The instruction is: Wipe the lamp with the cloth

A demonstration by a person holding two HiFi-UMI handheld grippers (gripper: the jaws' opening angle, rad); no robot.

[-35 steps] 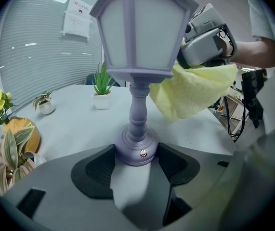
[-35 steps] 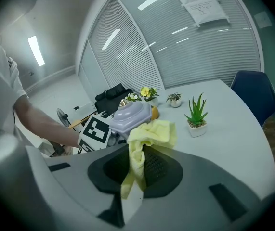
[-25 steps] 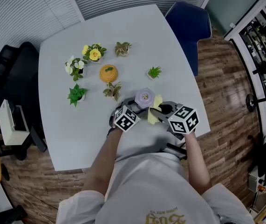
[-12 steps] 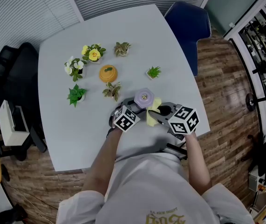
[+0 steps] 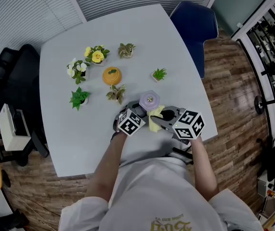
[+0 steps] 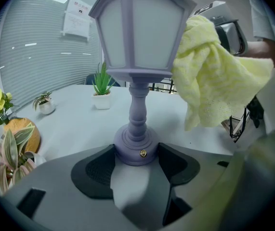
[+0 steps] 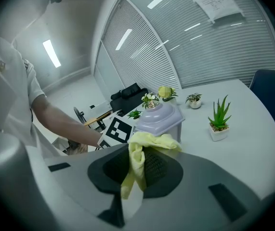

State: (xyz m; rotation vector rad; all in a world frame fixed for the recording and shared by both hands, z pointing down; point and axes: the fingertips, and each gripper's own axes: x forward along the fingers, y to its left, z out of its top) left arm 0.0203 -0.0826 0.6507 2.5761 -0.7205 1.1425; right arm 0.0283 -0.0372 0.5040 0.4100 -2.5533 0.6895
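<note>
A lavender lantern-shaped lamp (image 5: 149, 100) stands upright on the white table (image 5: 74, 138), near its front edge. My left gripper (image 5: 139, 111) is shut on the lamp's round base (image 6: 136, 146), with a pad touching each side. My right gripper (image 5: 159, 117) is shut on a yellow cloth (image 5: 155, 117), which lies against the right side of the lamp's shade (image 6: 139, 28). In the left gripper view the cloth (image 6: 214, 81) hangs bunched beside the shade. In the right gripper view the cloth (image 7: 139, 153) runs up between the jaws to the lamp (image 7: 159, 119).
Several small potted plants stand farther back on the table, among them a green one (image 5: 160, 74), a variegated one (image 5: 116, 93) close to the lamp, and a yellow-flowered one (image 5: 97, 55). An orange pumpkin-shaped piece (image 5: 112, 75) sits among them. A blue chair (image 5: 195, 25) stands at the far right corner.
My right gripper has turned a little, and the cloth has slid slightly left and down against the lamp. The left gripper and the lamp have stayed still.
</note>
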